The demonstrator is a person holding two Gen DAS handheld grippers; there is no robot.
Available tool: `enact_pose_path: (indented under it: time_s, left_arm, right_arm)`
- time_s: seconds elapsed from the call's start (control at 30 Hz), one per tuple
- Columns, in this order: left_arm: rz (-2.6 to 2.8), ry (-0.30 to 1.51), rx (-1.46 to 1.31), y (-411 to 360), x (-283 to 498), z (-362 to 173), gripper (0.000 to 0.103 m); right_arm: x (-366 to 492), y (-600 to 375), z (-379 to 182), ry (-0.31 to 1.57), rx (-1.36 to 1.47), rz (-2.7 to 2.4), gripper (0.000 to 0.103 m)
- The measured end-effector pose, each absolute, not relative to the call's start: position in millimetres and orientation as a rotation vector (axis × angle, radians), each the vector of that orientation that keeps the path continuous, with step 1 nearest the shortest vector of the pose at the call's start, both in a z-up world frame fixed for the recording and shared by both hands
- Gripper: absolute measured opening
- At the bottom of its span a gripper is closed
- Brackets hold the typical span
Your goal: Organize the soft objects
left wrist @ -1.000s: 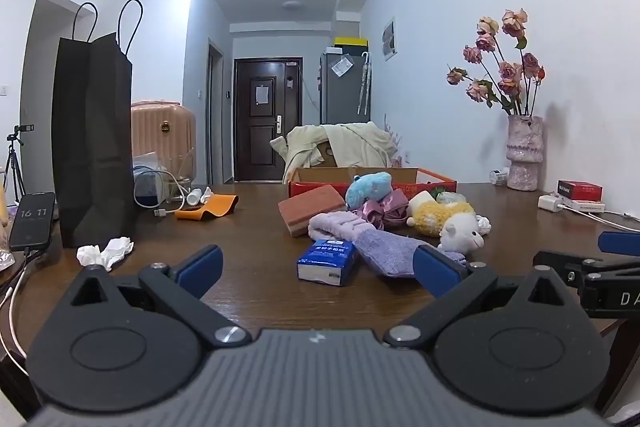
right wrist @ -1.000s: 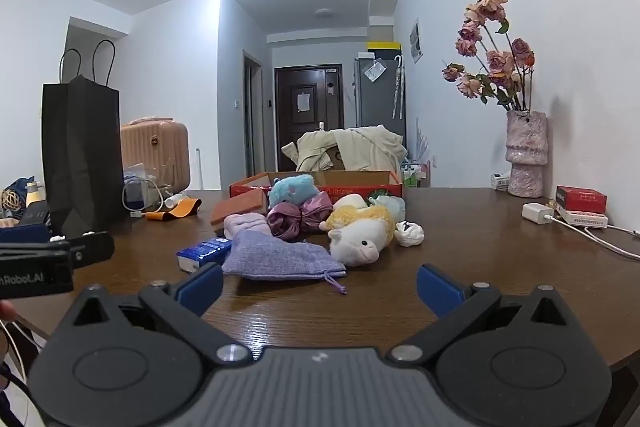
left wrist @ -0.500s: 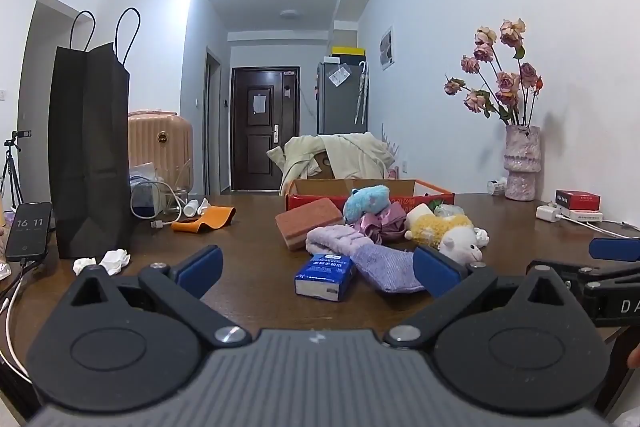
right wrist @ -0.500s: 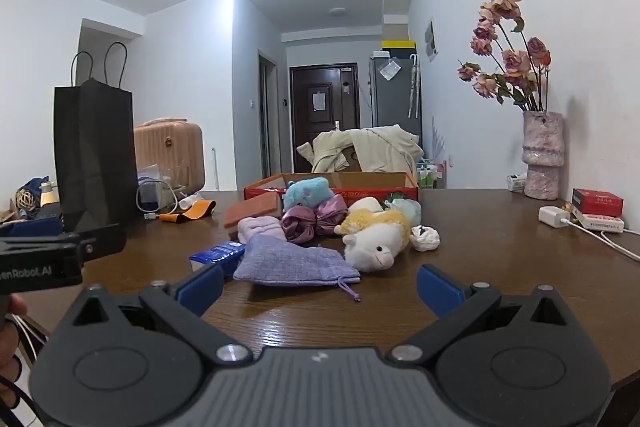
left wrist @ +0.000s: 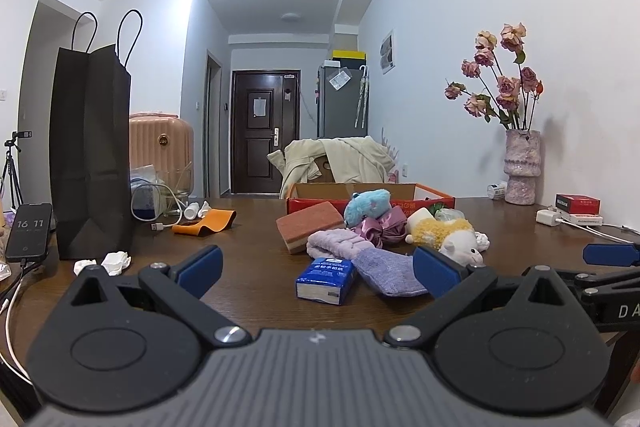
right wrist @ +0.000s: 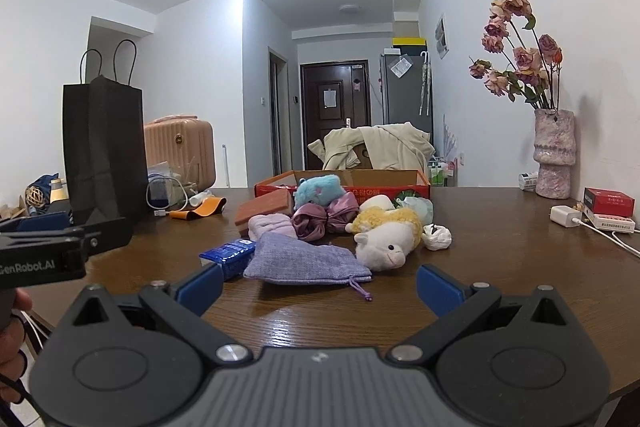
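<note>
With both the left tongs (left wrist: 316,263) and right tongs (right wrist: 320,283) released and empty, a low approach risks snagging the drawstring of the lilac pouch (right wrist: 306,265) directly ahead and dragging it off the worktop (right wrist: 500,267).

Home: suitcase (left wrist: 161,143), fridge (left wrist: 342,101), vase (left wrist: 521,167)

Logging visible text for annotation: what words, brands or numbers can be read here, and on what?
"16 11": phone screen.
"GenRobot.AI": left gripper's side, seen from the right wrist.
"DA", cut off: right gripper's side, seen from the left wrist.
Blue tissue pack, cardboard box, red packet: print unreadable.
</note>
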State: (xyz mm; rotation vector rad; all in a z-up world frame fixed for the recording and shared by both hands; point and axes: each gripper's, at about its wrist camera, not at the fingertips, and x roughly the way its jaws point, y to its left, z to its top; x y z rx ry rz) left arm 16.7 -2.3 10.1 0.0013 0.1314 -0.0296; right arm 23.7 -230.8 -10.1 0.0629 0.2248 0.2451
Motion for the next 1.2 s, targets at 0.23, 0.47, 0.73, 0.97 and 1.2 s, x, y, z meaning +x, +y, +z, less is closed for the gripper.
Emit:
enact_pose_path:
  time_s: [0.23,0.47,0.73,0.97,1.2]
  left_arm:
    - [-0.029,0.133,-0.004,-2.6,16.3,10.3,0.103]
    - [-0.029,0.134,-0.005,-3.1,15.6,10.2,0.103]
    - [-0.029,0.134,-0.004,-3.3,16.2,10.3,0.103]
    - [-0.028,0.133,-0.004,-3.4,16.0,10.0,0.103]
    - [-0.027,0.134,-0.004,-3.7,16.2,10.1,0.103]
  right_arm:
    - [24.9,-232.1,-10.9,0.232,0.068,0.241,0.103]
    - [22.7,-231.4,-10.1,0.222,0.064,0.240,0.103]
    - [22.9,-232.0,-10.3,0.227,0.072,0.229,0.103]
    - [23.3,-232.2,-10.5,0.231,0.069,0.223,0.103]
    - [22.9,-231.3,-10.6,0.236,0.058,0.203,0.103]
